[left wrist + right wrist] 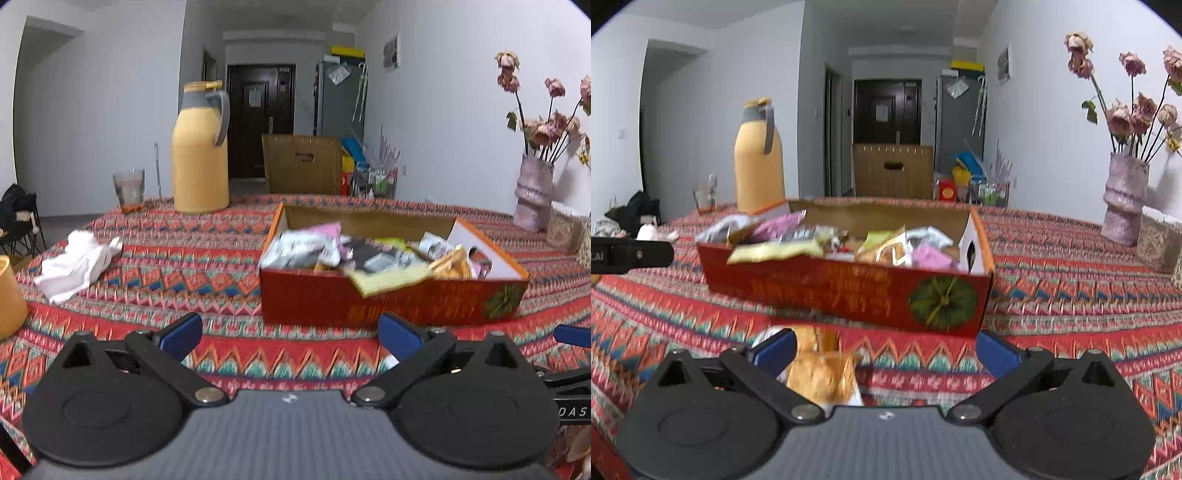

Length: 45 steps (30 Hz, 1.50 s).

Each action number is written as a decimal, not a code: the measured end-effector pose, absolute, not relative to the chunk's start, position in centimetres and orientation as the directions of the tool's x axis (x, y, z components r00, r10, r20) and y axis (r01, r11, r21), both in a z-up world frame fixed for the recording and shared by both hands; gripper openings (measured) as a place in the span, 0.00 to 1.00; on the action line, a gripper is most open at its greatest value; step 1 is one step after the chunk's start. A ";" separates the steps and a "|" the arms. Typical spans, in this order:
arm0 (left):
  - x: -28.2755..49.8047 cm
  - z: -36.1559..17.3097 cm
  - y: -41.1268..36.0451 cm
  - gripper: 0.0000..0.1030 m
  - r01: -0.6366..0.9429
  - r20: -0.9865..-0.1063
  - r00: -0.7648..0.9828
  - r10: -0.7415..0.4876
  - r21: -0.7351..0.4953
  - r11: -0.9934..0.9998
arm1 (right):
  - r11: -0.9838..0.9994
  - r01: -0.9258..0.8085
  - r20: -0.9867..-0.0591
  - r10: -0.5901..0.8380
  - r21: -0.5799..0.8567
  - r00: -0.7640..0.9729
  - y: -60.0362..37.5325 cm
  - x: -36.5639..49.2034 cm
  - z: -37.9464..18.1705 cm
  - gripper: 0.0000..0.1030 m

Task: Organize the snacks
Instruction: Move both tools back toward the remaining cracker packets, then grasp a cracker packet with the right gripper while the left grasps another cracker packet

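Left gripper (290, 334): spread wide, nothing between its fingers.
Right gripper (886, 349): wide; orange snack packet (822, 374) blurred at lower centre, by its left finger, partly hidden.
Snack box (849, 291): mid-frame on worktop (1071, 295), packets blurred, far wall hides some.

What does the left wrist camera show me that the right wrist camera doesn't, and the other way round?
Left wrist only: a crumpled white cloth in plain sight on the tablecloth, and an orange cup at the left edge.

Right wrist only: a loose snack packet on the cloth beside the right gripper, not in the box, and the pumpkin print seen clearly.

Both: the red snack box, yellow thermos, flower vase; both grippers open, left gripper holding nothing.
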<state>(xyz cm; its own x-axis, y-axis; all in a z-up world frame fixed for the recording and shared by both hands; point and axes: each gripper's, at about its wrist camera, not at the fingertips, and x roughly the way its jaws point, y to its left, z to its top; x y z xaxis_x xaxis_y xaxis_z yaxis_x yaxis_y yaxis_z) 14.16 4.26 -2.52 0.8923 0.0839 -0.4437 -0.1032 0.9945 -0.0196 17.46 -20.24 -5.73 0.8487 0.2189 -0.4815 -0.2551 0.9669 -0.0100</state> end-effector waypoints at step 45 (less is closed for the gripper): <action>17.5 -4.3 -2.3 1.00 -0.006 -0.578 0.816 0.002 -0.006 1.000 | 0.987 -0.147 -0.480 0.158 0.061 0.863 -25.4 19.3 -6.8 0.45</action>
